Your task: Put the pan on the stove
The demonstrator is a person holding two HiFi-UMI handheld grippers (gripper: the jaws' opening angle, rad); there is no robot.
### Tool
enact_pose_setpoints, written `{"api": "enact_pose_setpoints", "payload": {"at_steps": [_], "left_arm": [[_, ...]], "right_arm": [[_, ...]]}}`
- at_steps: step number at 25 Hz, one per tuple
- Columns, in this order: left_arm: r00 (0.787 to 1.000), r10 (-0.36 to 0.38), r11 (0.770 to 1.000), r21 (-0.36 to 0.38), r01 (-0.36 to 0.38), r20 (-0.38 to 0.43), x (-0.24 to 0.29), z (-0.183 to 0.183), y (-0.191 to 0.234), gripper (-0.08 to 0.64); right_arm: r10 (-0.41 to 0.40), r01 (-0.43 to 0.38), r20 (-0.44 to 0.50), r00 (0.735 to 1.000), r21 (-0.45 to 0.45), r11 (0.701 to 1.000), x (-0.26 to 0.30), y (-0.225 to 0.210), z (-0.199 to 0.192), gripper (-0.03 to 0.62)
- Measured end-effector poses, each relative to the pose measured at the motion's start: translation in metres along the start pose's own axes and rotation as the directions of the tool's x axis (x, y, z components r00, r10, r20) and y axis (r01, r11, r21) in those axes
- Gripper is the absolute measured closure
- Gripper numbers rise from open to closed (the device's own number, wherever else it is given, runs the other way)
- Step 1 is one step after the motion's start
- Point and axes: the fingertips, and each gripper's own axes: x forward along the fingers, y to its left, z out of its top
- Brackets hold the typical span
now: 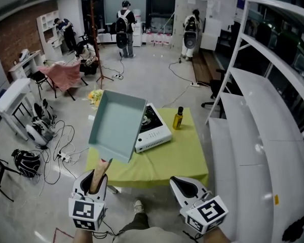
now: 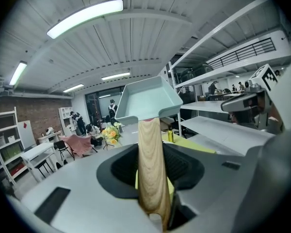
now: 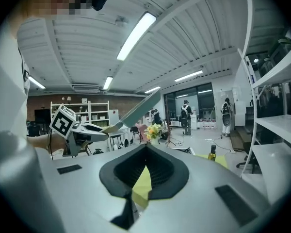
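Not done yet: pan (image 1: 116, 125) up in the air, tilted, over the left edge of the worktop (image 1: 177, 156), beside the stove (image 1: 154, 130), not on it. Left to do: lowering onto the burner. Left hand-held gripper (image 1: 97, 175) clamped on the wooden handle (image 2: 153, 174); right hand-held gripper (image 1: 180, 182) closed, empty.

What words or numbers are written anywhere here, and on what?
No words or numbers can be read.
Cubes on left gripper and right gripper: black square patterns, not letters.
Label on bottle: too small to read.
Print on stove: too small to read.
On pan: no writing shows.
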Motion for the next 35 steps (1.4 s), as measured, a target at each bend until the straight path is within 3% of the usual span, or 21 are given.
{"api": "enact_pose_setpoints", "payload": {"at_steps": [8, 20, 26, 35], "left_arm": [[0.999, -0.036, 0.999, 0.017, 0.036, -0.013, 0.093, 0.006, 0.061, 0.419], [0.989, -0.129, 0.991, 0.027, 0.131, -0.067, 0.209, -0.005, 0.097, 0.419], [0.983, -0.127, 0.991, 0.021, 0.131, -0.133, 0.257, -0.021, 0.100, 0.419], [0.965, -0.096, 0.995, -0.019, 0.094, -0.244, 0.324, -0.052, 0.081, 0.419]], "right_arm": [[-0.063, 0.063, -0.025, 0.998, 0.021, 0.998, 0.102, -0.045, 0.023, 0.587], [-0.136, 0.137, -0.072, 0.988, 0.009, 0.991, 0.208, -0.118, 0.028, 0.586], [-0.119, 0.122, -0.105, 0.987, 0.025, 0.992, 0.244, -0.153, 0.018, 0.586], [-0.031, 0.038, -0.199, 0.980, 0.031, 0.999, 0.285, -0.208, -0.016, 0.586]]}}
